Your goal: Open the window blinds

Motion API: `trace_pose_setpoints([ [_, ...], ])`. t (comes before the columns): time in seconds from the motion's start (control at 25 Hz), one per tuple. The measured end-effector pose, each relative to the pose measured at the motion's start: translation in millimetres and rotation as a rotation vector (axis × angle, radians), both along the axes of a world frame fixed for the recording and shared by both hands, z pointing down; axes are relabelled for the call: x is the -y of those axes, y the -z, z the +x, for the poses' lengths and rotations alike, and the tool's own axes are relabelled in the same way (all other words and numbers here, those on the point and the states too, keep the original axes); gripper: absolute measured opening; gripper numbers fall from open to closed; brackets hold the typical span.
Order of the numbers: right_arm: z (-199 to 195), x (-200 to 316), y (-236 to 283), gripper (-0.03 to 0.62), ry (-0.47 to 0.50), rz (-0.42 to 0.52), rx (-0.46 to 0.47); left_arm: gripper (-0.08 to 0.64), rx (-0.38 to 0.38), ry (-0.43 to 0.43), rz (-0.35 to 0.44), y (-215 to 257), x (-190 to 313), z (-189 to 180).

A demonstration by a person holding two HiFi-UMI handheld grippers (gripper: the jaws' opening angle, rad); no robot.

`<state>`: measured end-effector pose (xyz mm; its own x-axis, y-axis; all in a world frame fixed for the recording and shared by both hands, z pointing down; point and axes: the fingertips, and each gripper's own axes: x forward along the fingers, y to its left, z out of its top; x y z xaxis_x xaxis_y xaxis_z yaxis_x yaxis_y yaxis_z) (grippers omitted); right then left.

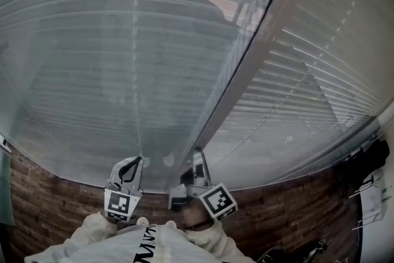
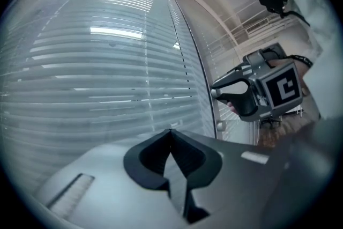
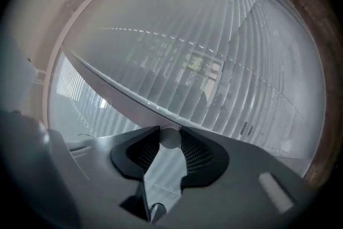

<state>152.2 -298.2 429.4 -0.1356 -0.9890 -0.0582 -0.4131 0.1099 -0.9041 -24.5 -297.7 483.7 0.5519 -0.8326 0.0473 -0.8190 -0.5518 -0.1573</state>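
White slatted blinds [image 1: 123,58] cover two windows, split by a pale frame post [image 1: 246,64]. In the right gripper view the slats [image 3: 214,72] stand tilted, with some outdoors showing between them. A clear tilt wand [image 3: 112,83] runs down to my right gripper [image 3: 170,137], which is shut on the wand's rounded lower end. In the head view that gripper [image 1: 197,160] sits at the foot of the post, rolled on its side. My left gripper [image 1: 131,161] hangs just left of it, shut on nothing. Its jaw tips [image 2: 171,131] meet in front of the left blind [image 2: 107,61].
Two small white cord knobs [image 1: 159,160] hang between the grippers. A brick-patterned wall [image 1: 55,200] runs below the sill. A dark stand with papers [image 1: 369,175] is at the far right. From the left gripper view the right gripper [image 2: 218,93] shows at the wand [image 2: 215,112].
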Motion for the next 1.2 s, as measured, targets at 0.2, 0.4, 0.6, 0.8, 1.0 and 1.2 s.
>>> trace_pose_setpoints([
  [0.2,-5.9,0.7,0.6,0.118,0.049,0.005,-0.269,0.000,0.005,-0.003,-0.007,-3.5,-2.3,1.8],
  [0.4,-7.6,-3.8,6.0,0.148,0.092,0.015,-0.680,0.000,0.006,-0.016,-0.009,-5.9,-6.2,8.1],
  [0.6,-23.2,-9.3,12.6,0.160,0.135,0.066,-1.260,0.000,-0.001,-0.031,-0.007,-7.7,-8.2,15.8],
  [0.8,-26.5,-6.6,4.5,0.160,0.133,0.035,-1.782,0.000,-0.007,-0.035,-0.006,-5.4,-5.8,25.3],
  [1.0,-29.5,-2.9,-2.9,0.169,0.096,0.002,-2.211,0.000,-0.013,-0.033,-0.005,-5.9,-5.1,27.5],
  [1.2,-25.6,1.2,-9.0,0.144,0.078,-0.032,-2.350,0.000,-0.013,-0.027,-0.006,-5.6,-7.1,26.8],
])
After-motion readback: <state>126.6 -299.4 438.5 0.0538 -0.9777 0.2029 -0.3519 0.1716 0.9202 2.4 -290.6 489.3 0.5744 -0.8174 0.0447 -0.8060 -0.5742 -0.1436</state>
